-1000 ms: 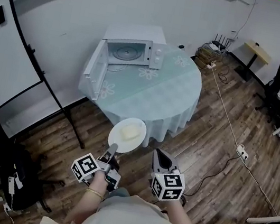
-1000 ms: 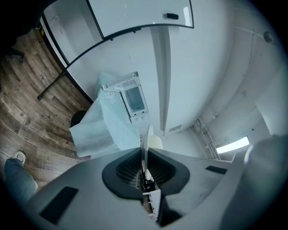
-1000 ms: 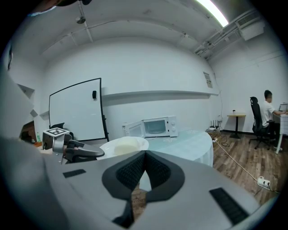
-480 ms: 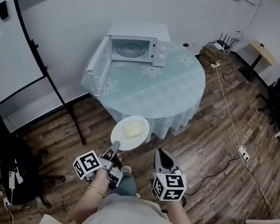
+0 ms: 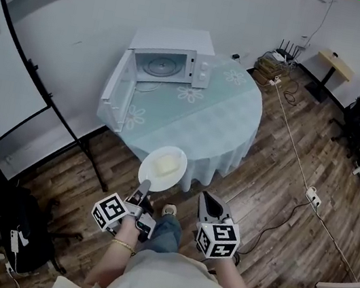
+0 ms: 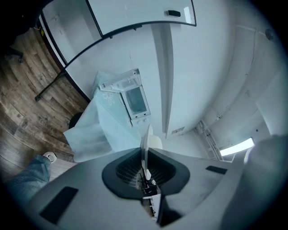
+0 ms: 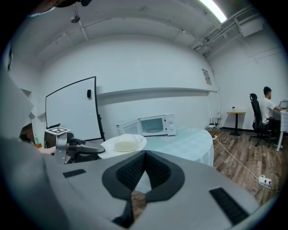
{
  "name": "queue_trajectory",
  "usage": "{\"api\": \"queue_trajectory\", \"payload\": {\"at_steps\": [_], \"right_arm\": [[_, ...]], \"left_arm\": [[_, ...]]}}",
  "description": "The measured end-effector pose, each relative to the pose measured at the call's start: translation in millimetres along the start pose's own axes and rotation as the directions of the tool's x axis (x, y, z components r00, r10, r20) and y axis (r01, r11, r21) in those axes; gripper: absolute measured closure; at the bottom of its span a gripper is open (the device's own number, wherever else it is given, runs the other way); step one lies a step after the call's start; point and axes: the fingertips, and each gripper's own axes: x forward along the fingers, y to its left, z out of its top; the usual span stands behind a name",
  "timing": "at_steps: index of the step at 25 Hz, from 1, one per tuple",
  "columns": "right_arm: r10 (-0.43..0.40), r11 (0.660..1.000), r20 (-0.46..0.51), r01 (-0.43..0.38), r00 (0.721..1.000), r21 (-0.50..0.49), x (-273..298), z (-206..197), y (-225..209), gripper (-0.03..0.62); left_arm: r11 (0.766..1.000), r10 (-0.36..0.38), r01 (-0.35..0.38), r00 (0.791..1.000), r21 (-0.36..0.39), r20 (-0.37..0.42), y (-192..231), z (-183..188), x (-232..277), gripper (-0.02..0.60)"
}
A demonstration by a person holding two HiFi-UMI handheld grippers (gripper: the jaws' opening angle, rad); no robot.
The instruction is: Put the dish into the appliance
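Left tool (image 5: 144, 189) is clamped narrow on the near rim of the white plate (image 5: 152, 176), which sits well short of the open microwave (image 5: 170, 62), off the table (image 5: 200, 126) edge. Right tool (image 5: 206, 201) is closed on nothing. The plate's probably stiff, breakable and slick. Gripped by one edge, it'll want to tip, so the pale food lump (image 5: 167, 165) could slide.

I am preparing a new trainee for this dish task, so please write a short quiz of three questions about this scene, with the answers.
1. True or false: the door of the microwave stands open.
2. Which tool grips the plate?
3. The microwave stands on: A) the floor B) the round table C) a chair.

Key: 1 true; 2 the left tool; 3 B.
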Motion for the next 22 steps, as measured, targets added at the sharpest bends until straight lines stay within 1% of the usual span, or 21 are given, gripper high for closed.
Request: {"api": "queue_trajectory", "payload": {"at_steps": [10,19,22], "right_arm": [[-0.008,1.000,-0.011,0.008,1.000,-0.002,68.9,25.4,-42.8,0.589],[0.017,1.000,-0.031,-0.018,0.999,-0.019,152.3,56.7,-60.8,0.589],[0.021,0.999,-0.030,-0.022,0.999,-0.027,177.7,71.0,-67.1,0.589]], "left_arm": [[1.000,0.013,-0.013,1.000,-0.015,-0.007,7.2,30.7,75.2,0.543],[0.999,0.032,-0.032,0.999,-0.020,-0.011,12.6,76.8,148.0,0.540],[0.999,0.034,-0.034,0.999,-0.035,-0.015,13.0,90.6,170.6,0.540]]}}
